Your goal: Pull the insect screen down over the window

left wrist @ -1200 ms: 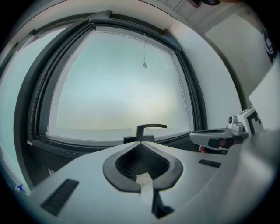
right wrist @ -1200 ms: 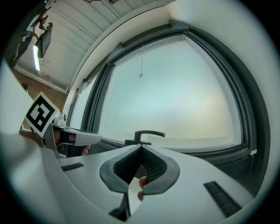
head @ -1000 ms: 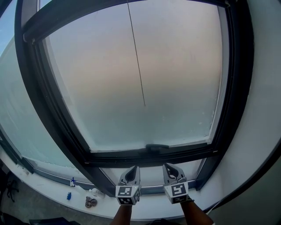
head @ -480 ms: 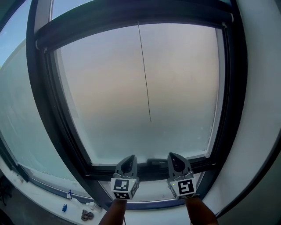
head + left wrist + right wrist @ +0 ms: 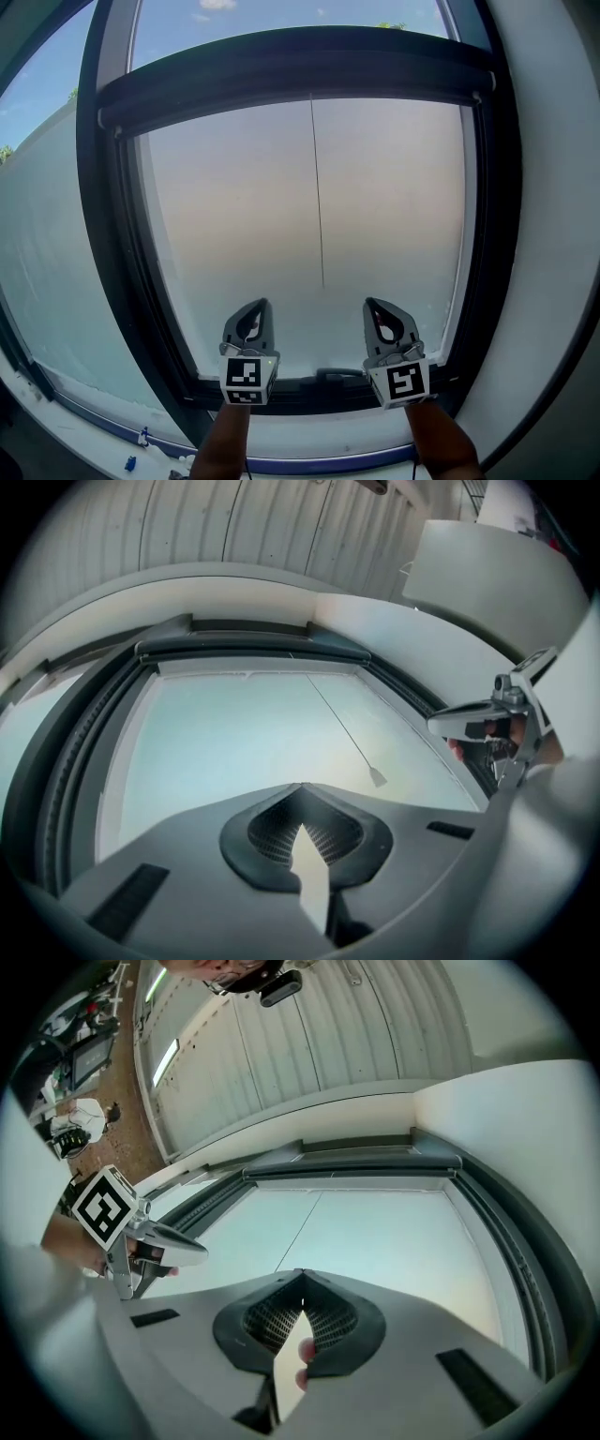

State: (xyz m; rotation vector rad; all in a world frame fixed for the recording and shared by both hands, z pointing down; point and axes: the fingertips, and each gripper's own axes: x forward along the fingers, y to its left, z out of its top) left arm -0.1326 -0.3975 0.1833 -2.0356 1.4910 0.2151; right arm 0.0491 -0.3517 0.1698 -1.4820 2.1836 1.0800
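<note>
The rolled-up insect screen's dark housing bar [image 5: 300, 70] runs across the top of the window pane [image 5: 234, 216]. A thin pull cord [image 5: 318, 187] hangs from it down the middle, and its small end tab [image 5: 377, 778] swings free. My left gripper [image 5: 257, 307] and right gripper [image 5: 377, 307] are raised side by side before the lower pane, one on each side of the cord and below its end. Both are shut with nothing between the jaws. The left gripper [image 5: 302, 787] and right gripper [image 5: 302, 1274] point up at the glass.
A dark window frame [image 5: 112, 244] surrounds the pane, with a handle [image 5: 339, 375] on its bottom rail between the grippers. Small objects [image 5: 141, 439] lie on the white sill at lower left. A white wall [image 5: 553, 234] borders the right side.
Both grippers have risen together from below the bottom rail to in front of the lower pane. The view has tilted up, so the housing bar and sky now show.
</note>
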